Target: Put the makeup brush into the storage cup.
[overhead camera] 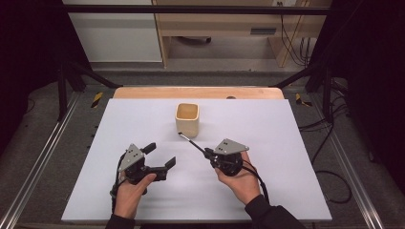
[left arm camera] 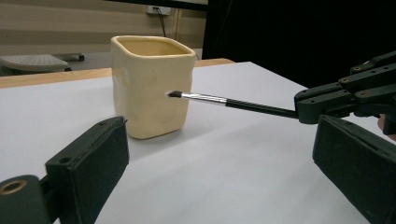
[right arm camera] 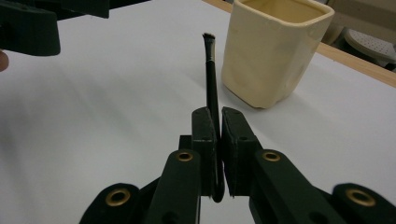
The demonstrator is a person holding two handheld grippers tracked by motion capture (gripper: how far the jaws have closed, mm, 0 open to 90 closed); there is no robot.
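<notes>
- Nearest the person, on the left: left gripper (overhead camera: 161,156), jaws spread wide, empty, hovering low over the white table (overhead camera: 286,143).
- Alongside, on the right: right gripper (overhead camera: 207,152), jaws pressed tight on the handle of a thin black brush (overhead camera: 192,142), bristle tip aimed at the cup.
- Just beyond: cream square cup (overhead camera: 187,119), upright and open-topped, with the brush tip close to its near wall, below the rim.
- Likely risks: tip striking the wall rather than clearing the rim, nudging or tipping the cup; slim handle pivoting in the pinch.
- Farther off: wooden table edge, grey floor, dark frame, cables, pale cabinets.
</notes>
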